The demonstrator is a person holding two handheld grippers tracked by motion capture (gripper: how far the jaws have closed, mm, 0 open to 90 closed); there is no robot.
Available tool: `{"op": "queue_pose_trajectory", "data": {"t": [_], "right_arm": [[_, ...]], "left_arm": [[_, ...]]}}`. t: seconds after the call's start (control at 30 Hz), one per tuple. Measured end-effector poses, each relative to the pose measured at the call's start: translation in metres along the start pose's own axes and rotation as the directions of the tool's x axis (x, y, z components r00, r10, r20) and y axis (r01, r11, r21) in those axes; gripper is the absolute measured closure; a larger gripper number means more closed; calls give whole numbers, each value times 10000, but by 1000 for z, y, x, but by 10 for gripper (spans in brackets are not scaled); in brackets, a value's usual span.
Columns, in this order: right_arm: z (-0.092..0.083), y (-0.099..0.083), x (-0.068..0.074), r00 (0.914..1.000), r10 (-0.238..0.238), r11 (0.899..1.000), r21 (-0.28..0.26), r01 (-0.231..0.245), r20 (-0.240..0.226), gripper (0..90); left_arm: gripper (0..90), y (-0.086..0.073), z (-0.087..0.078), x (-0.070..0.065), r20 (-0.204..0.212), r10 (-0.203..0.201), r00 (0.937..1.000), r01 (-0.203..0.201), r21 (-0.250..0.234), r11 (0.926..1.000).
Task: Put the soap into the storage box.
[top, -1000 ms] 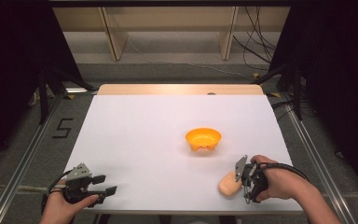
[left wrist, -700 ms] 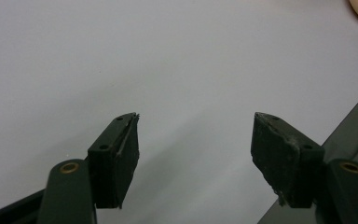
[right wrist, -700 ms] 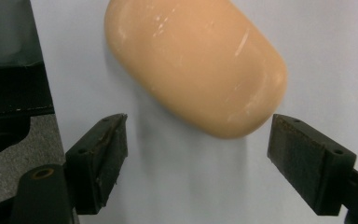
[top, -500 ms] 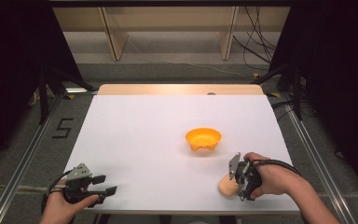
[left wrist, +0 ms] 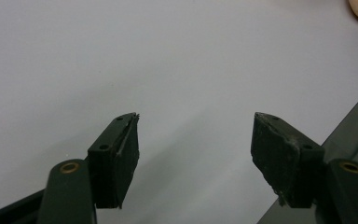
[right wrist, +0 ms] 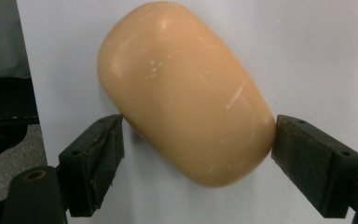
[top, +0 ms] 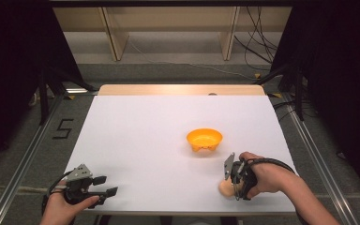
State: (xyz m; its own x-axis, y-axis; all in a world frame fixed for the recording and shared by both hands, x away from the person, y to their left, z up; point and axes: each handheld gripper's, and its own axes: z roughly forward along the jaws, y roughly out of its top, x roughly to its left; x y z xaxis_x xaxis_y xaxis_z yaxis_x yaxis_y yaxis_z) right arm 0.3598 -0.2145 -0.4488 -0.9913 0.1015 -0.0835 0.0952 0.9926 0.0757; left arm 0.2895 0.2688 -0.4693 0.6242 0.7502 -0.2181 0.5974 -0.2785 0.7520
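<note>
Step in hand: the right hand-held gripper [right wrist: 196, 140] sits over a peach-coloured oval object [right wrist: 182, 88], its jaws either side of the object's near end; I judge this the moment of taking hold.
Right hand-held gripper state: its jaws have just been opening and now stand wide, with the oval object between them; the right pad looks to be at the object's skin, the left just beside it, and no squeeze shows.
Left hand-held gripper [left wrist: 193, 140] state: open, nothing between its jaws, bare desk [left wrist: 121, 56] ahead of it.
Where the object is: lying on the white desk [top: 145, 136] near its front edge, directly ahead of the right hand-held gripper [top: 230, 180]; the orange bowl [top: 204, 139] stands farther out beyond it, well apart.
Long axis: seen along the right jaws, it runs from near right to far left, slanted across the line of the jaws.
Which way it points: both ends are rounded, so no head or tail can be told.
Next move calls for: closing the jaws squarely across the narrow width; the skin is smooth and the slant could let it slip sideways.
</note>
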Motion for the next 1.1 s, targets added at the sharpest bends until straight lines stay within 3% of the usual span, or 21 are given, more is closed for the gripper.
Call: {"op": "queue_pose_trajectory", "data": {"t": [0.07,0.13,0.27,0.6,0.67,0.7,0.73,0.77,0.8,0.83,0.87,0.9,1.1], "right_arm": [[3,2,1,10000,-50,10000,53,51,-64,183],[7,4,-1,9992,-386,9992,-105,386,-31,186],[9,7,1,9999,-111,9999,-68,110,-133,190],[12,9,-3,9986,-381,9993,-4,381,-376,219],[12,10,-3,9983,-222,9997,63,226,-537,221],[11,11,-1,9981,268,9988,421,-244,-563,225],[11,11,-1,9981,268,9988,421,-244,-563,225],[14,12,-6,9976,-219,9996,171,230,-653,221],[14,12,-6,9976,-219,9996,171,230,-653,221],[14,12,-5,9972,-113,9994,323,137,-743,221],[12,13,-3,9965,382,9974,637,-336,-737,221],[14,13,-6,9981,-189,9993,302,207,-579,221],[14,14,-6,9976,-189,9991,358,213,-672,243]], "left_arm": [[321,0,0,0,4,1,10000,-1,-4,10000],[321,0,0,0,6,4,10000,-4,-1,10000],[321,0,0,0,10,8,10000,-8,-1,10000],[321,0,0,0,5,8,10000,-8,3,10000],[321,0,0,0,5,9,10000,-9,-5,10000],[321,0,0,0,7,13,10000,-13,1,10000],[321,0,0,0,9,12,10000,-12,-5,10000],[321,0,0,0,13,25,10000,-25,-2,10000],[321,0,0,0,13,25,10000,-25,-2,10000],[321,0,0,0,15,31,10000,-31,0,10000],[321,0,0,0,19,36,10000,-36,-2,10000],[321,0,0,0,22,36,10000,-36,-3,10000],[322,0,-1,0,13,48,10000,-48,6,10000]]}}
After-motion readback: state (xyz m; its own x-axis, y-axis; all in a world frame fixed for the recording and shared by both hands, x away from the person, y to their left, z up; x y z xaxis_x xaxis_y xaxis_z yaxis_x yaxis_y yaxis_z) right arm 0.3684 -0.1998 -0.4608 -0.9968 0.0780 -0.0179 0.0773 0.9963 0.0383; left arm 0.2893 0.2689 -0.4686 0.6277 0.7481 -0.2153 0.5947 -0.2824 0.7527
